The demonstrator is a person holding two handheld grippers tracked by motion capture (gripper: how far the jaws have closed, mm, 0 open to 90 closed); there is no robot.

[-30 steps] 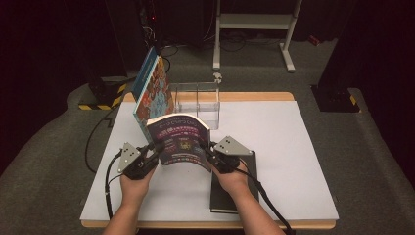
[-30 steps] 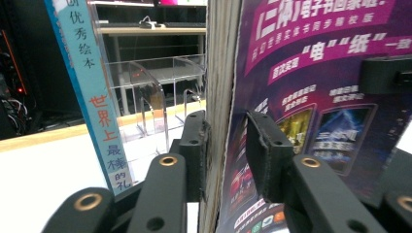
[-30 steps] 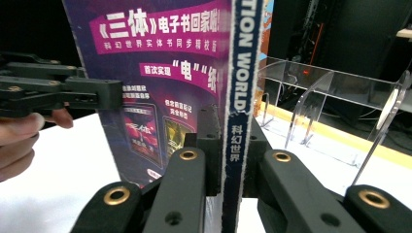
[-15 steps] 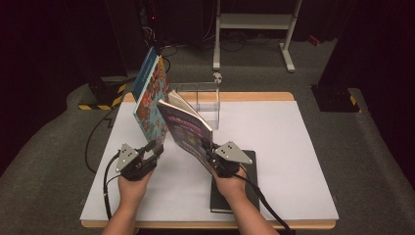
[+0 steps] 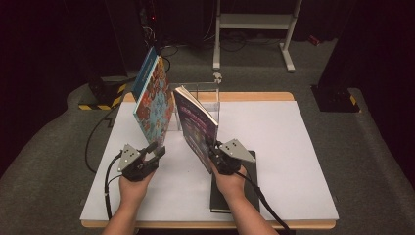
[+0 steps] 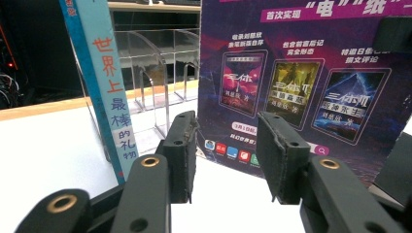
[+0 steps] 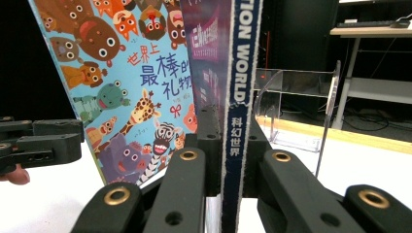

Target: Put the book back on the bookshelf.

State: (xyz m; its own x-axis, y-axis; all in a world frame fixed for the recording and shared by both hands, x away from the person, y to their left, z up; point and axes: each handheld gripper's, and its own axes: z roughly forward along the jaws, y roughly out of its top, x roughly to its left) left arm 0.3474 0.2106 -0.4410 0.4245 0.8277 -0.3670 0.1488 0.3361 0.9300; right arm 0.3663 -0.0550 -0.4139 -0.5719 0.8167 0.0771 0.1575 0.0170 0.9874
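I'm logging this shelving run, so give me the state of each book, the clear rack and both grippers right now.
Purple magazine: upright on the table, clamped at its spine.
Animal picture book: standing tilted, leaning in the rack.
Clear rack: upright at the table's far edge.
Black book: lying flat, closed.
Right gripper: shut on the magazine.
Left gripper: open, jaws have just been opening, nothing between them.

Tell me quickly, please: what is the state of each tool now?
Left tool: open, holding nothing; its jaws have just been opening.
Right tool: closed on the spine of the purple magazine, holding it upright.
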